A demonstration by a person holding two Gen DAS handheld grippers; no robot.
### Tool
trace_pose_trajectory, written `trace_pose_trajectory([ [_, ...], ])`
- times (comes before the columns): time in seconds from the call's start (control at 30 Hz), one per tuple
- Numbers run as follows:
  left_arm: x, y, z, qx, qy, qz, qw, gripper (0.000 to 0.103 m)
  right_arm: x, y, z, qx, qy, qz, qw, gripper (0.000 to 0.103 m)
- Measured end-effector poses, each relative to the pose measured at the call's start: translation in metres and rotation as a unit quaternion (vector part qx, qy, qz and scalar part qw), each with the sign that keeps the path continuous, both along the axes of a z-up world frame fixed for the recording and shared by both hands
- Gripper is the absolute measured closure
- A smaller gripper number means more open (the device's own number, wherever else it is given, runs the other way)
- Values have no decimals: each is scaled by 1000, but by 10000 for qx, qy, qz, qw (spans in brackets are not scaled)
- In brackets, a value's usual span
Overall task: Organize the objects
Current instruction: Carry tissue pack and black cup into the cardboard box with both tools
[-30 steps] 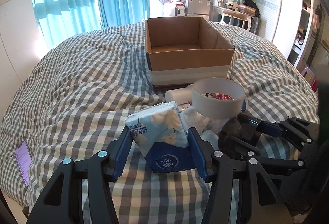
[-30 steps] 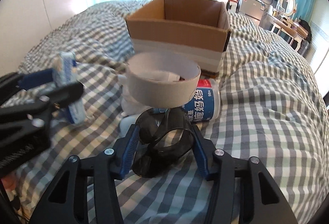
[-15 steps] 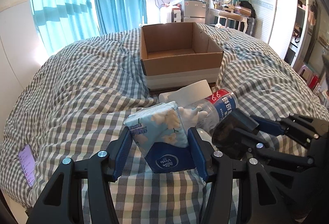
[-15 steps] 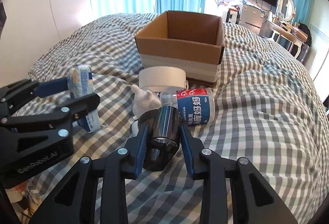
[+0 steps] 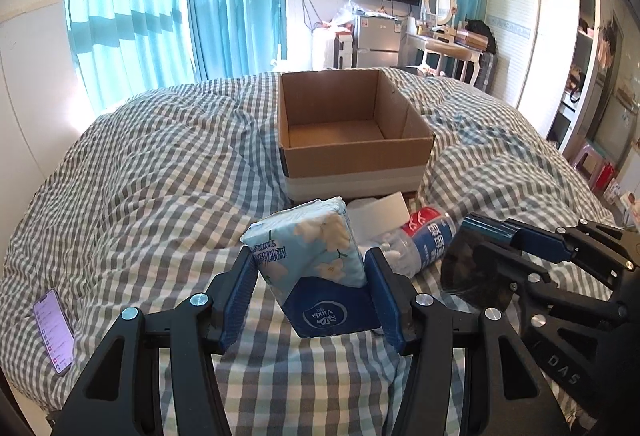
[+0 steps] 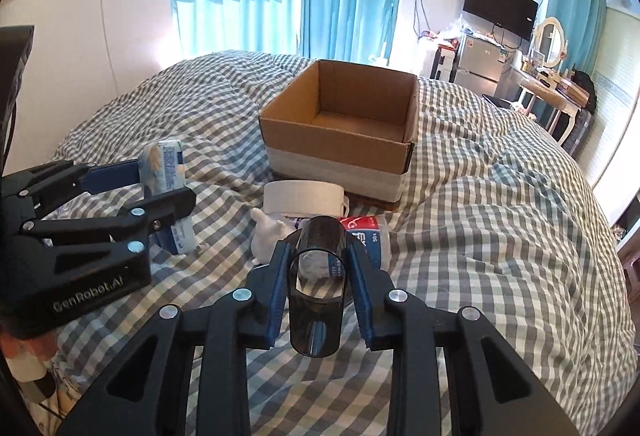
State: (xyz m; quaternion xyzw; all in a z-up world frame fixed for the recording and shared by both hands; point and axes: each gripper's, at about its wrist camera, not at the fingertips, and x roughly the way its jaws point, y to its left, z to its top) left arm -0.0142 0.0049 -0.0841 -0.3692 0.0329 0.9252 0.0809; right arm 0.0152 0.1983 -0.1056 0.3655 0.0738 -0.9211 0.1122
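Gripping a soft tissue pack [image 5: 310,268], the left gripper [image 5: 310,300] has its jaws clenched against the pack's two flanks, the plastic wrap dimpling slightly where the blue pads [image 5: 240,300] bear on it. The right gripper [image 6: 318,288] has just been closing its jaws, which now clasp a dark, smoky translucent cup [image 6: 318,296] lying along the line of the fingers, its open mouth towards the camera. Both loads hang clear of the checked quilt [image 5: 140,196].

Beyond the jaws lie a white paper ring [image 6: 304,196], a small white figurine [image 6: 268,232] and a clear plastic bottle [image 5: 424,240] with a red-and-blue label, bunched against the near wall of the open cardboard box [image 6: 340,124] (apparently empty, its lower band taped white). A phone [image 5: 54,332] rests at the quilt's left edge.

The step in hand appears to be the carry to the box. To do it well, each load should clear the near rim before descending; the cup, being smooth, rigid and round, may roll or slip between flat pads, so steady pressure and a level wrist are advisable. The tissue pack is compliant and forgiving. Entering the box one gripper at a time would avoid a collision, since they travel side by side.
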Motion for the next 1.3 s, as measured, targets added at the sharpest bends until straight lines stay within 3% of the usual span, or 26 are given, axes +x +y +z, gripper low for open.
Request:
trace_pose_trajectory([
  [0.27, -23, 2, 19, -5, 107, -42, 9999, 47, -10, 11, 41, -15, 329, -10, 9995, 75],
  [0.63, -79, 19, 54, -106, 61, -432, 9990, 47, -57, 14, 95, 140, 523, 127, 9985, 75],
  [0.93, -163, 30, 78, -238, 190, -380, 9988, 47, -140, 14, 122, 17, 556, 101, 9984, 75],
  [1.3, -274, 37, 48, -263, -81, -308, 9991, 47, -264, 18, 110, -223, 254, -38, 9994, 75],
])
